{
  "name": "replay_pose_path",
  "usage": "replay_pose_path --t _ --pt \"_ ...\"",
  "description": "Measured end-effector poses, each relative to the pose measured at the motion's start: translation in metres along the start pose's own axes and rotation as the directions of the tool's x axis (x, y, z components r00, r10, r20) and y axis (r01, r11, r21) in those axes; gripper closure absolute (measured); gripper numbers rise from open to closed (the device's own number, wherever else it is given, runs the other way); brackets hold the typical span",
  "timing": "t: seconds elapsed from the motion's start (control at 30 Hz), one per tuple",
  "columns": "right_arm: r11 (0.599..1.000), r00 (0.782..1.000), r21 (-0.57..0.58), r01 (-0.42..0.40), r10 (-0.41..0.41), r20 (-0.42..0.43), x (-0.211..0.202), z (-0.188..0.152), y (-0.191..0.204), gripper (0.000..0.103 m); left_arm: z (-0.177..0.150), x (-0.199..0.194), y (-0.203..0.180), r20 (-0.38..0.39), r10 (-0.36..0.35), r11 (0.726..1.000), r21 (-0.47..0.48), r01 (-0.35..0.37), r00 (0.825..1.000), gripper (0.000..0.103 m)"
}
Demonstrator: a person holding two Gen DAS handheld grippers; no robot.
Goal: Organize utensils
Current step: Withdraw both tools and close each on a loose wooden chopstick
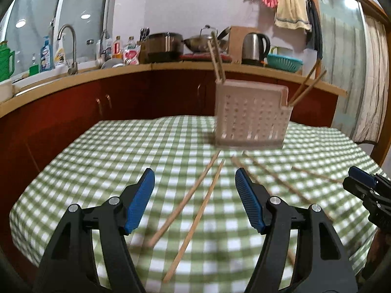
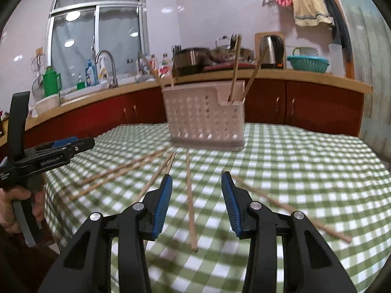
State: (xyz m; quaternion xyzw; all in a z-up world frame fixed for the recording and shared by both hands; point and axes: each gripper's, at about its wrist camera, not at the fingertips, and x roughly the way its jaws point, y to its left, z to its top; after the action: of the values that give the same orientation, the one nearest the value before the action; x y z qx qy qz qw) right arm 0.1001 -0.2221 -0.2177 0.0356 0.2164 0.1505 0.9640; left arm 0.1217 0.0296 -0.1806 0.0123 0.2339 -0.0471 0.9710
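Note:
A white perforated utensil holder (image 1: 251,114) (image 2: 205,119) stands on the green checked tablecloth (image 1: 97,171) (image 2: 305,171). Chopsticks stand upright in its left corner (image 1: 216,56) and in its right pocket (image 1: 306,86) (image 2: 235,68). Several loose chopsticks lie on the cloth in front of it. My left gripper (image 1: 195,173) is open above two of them (image 1: 185,200), touching nothing. My right gripper (image 2: 197,177) is open over a single chopstick (image 2: 190,202), with more lying to either side (image 2: 117,173) (image 2: 288,207). Each gripper shows at the edge of the other's view (image 1: 366,188) (image 2: 61,146).
A hand (image 2: 14,202) holds the left gripper at the table's left edge. Behind the table runs a counter with red cabinets, a sink tap (image 1: 69,48), bottles, pots, a steel kettle (image 1: 255,47) and a teal basin (image 1: 284,63). A curtain (image 1: 374,78) hangs on the right.

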Motion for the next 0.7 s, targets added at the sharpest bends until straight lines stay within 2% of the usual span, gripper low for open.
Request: replay_pose_path --t 0.23,0.33,0.37,0.47,0.7 --pt "1.0 0.993 0.006 -0.018 0.018 -0.116 0.02 -0.024 0.003 0.074 -0.025 -0.003 0.008 -0.049 0.019 1.0 -0.01 -0.019 0.999 0.036" --pt "1.0 0.986 0.006 -0.013 0.013 -0.169 0.029 -0.033 0.003 0.08 -0.031 -0.002 0.009 -0.063 0.016 1.0 -0.01 -0.016 0.998 0.037" --pt "1.0 0.983 0.003 -0.01 0.011 -0.183 0.031 -0.035 0.003 0.085 -0.033 -0.001 0.009 -0.068 0.015 1.0 -0.009 -0.016 0.998 0.037" --pt "1.0 0.982 0.002 -0.007 0.007 -0.188 0.03 -0.037 0.002 0.095 -0.039 0.002 0.009 -0.083 0.014 1.0 -0.007 -0.014 0.996 0.038" --pt "0.999 0.985 0.017 0.036 -0.032 -0.17 0.023 -0.036 -0.009 0.096 -0.048 0.008 0.011 -0.13 0.01 1.0 -0.014 -0.012 0.991 0.051"
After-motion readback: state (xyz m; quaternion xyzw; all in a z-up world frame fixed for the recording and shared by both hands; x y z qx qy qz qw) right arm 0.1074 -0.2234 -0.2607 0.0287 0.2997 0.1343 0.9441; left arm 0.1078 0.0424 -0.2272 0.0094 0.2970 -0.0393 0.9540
